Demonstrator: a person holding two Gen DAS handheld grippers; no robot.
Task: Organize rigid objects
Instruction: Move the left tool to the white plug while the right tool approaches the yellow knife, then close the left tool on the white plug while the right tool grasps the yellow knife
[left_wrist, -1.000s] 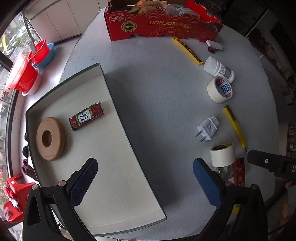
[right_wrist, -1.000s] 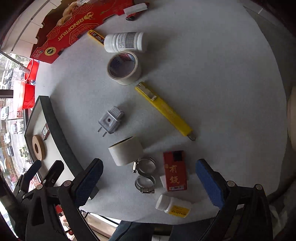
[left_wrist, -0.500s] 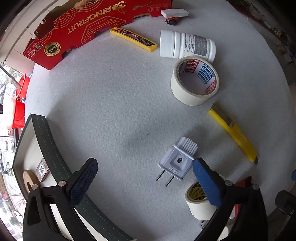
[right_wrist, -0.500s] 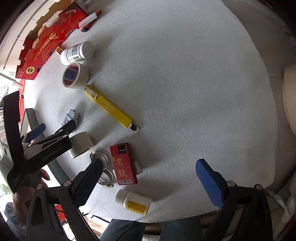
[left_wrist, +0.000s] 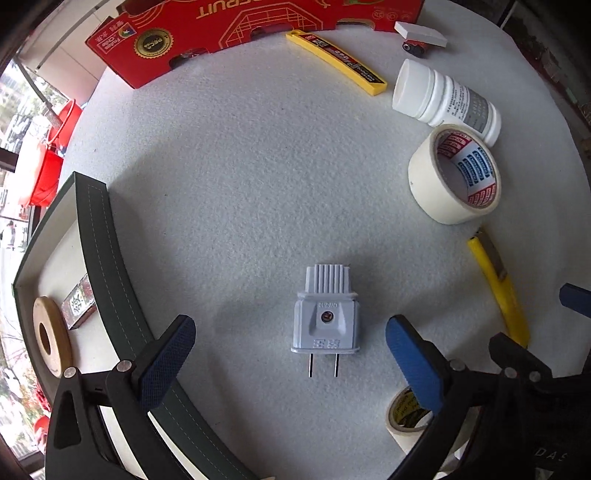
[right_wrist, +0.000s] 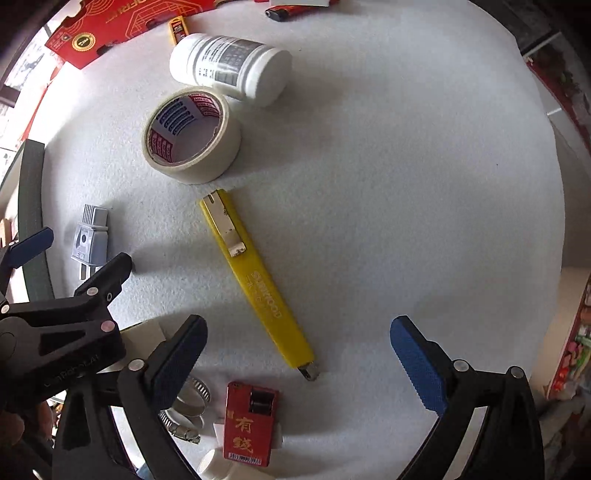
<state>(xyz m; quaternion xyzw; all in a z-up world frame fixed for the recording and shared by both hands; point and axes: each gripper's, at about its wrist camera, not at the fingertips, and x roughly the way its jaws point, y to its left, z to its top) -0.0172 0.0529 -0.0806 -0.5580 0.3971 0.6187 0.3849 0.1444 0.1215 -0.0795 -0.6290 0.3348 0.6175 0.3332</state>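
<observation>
Left gripper (left_wrist: 286, 354) wide open, plug (left_wrist: 325, 316) dead center between its jaws, long axis straight up-frame, prongs toward camera; right gripper (right_wrist: 297, 350) open, farther.

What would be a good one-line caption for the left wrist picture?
Open left gripper lined up on a grey plug adapter lying on the white table beside the tray.

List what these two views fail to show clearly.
- Small tape roll: left wrist view, partly behind the left gripper finger.
- Hose clamps: right wrist view, partly behind the right gripper finger.
- Small white bottle: cut off by the bottom edge.
- Tray contents: mostly hidden by its wall.
</observation>
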